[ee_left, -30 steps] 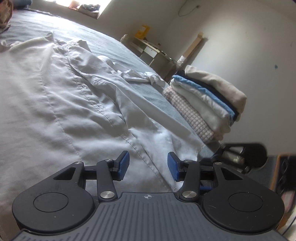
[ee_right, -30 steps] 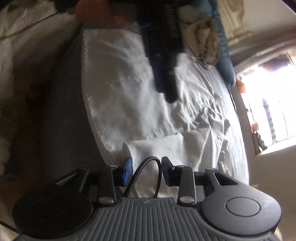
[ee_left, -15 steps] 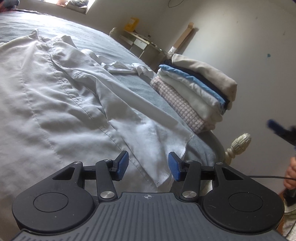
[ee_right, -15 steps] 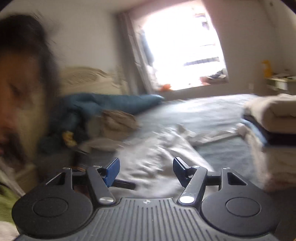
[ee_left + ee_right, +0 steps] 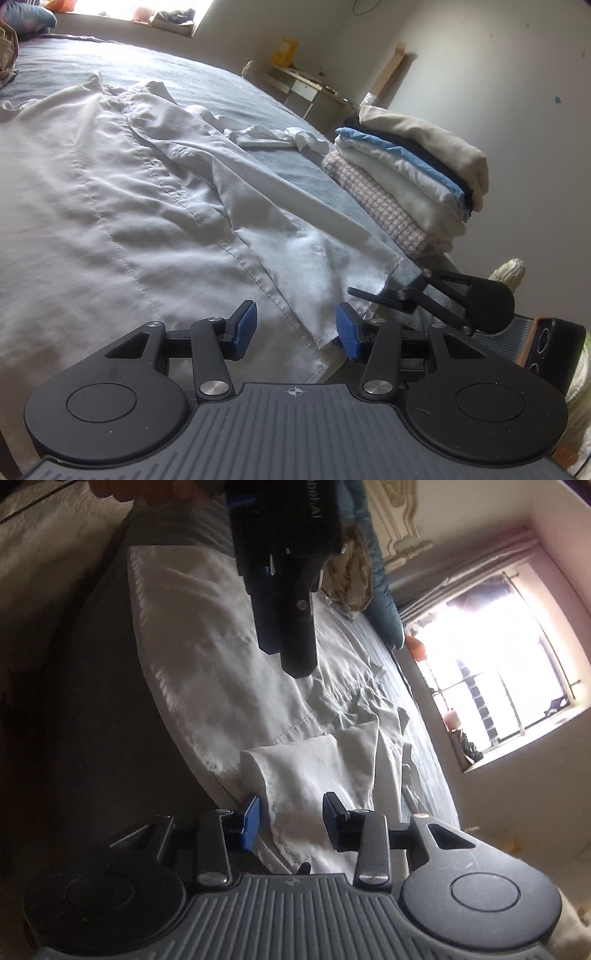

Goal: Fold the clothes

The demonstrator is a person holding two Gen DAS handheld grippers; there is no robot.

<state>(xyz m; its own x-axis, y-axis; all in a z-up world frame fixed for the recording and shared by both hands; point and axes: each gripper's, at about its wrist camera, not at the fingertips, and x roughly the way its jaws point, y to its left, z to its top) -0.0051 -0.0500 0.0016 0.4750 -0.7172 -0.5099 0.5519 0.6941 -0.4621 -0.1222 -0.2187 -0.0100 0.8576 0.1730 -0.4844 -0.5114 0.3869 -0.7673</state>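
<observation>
On the grey bed (image 5: 236, 92) a white shirt (image 5: 122, 192) lies spread flat, its long axis running from the near hem away toward the collar at the window end; a folded stack of clothes (image 5: 410, 177) sits beside it at the bed's corner. Just ahead of the left gripper (image 5: 295, 326) lies the hem edge, jaws parted and gripping nothing; the right gripper (image 5: 291, 818) reaches the hem corner from the side, so it looks the nearer hand; its jaws have just been closing, cloth lies between them, pads not yet pressing it.
</observation>
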